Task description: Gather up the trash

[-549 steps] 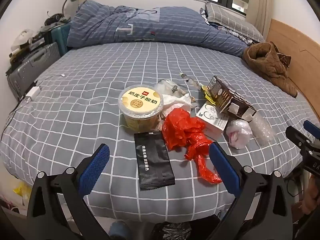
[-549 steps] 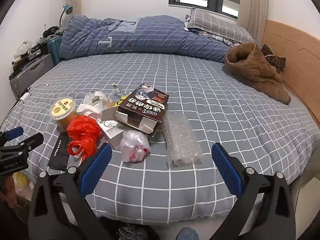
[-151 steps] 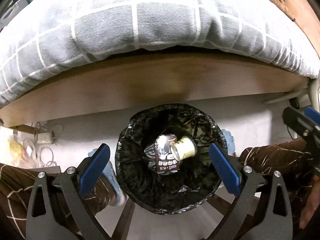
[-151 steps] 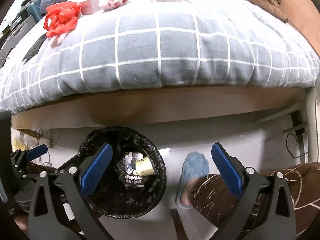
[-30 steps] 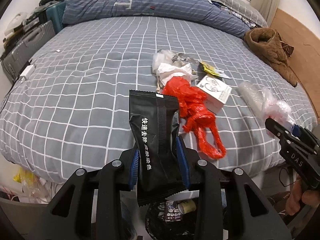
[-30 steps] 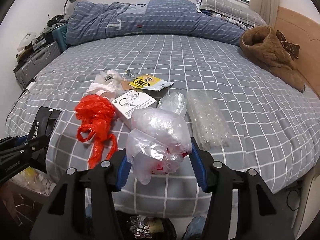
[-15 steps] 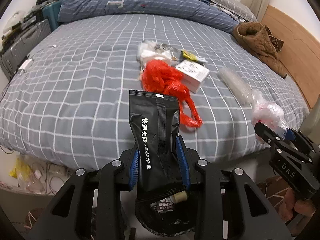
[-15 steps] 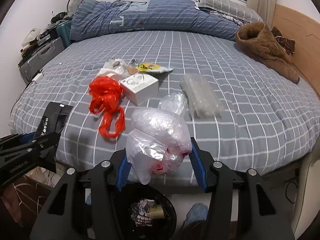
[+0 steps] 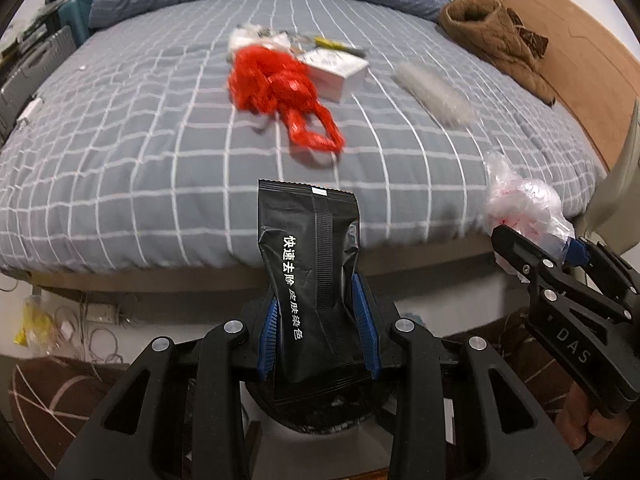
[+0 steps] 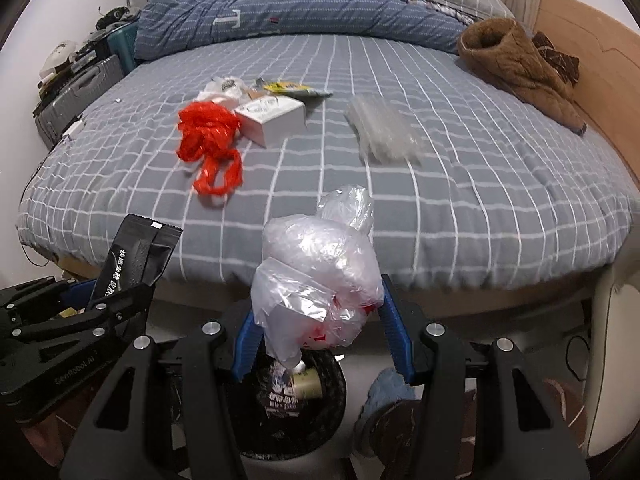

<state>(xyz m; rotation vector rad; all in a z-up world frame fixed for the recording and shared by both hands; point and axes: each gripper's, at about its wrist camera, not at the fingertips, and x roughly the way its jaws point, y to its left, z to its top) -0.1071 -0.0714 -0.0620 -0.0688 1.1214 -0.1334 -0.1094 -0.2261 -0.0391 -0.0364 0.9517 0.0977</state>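
My left gripper is shut on a black sachet with white print, held upright past the bed's front edge; the same sachet shows at the left of the right wrist view. My right gripper is shut on a crumpled clear plastic bag with red marks, also seen at the right of the left wrist view as the plastic bag. Below both stands a black-lined trash bin with a cup and a carton inside. On the bed lie a red plastic bag, a white box and a bubble-wrap piece.
The checked grey bed fills the upper half of both views, with a brown garment at its far right and a folded duvet at the back. A person's patterned trouser legs and a blue slipper flank the bin. Suitcases stand at the left.
Both grippers have pulled back from the bed and tipped downward with their loads. The bed's front edge and the bin below have come into view.
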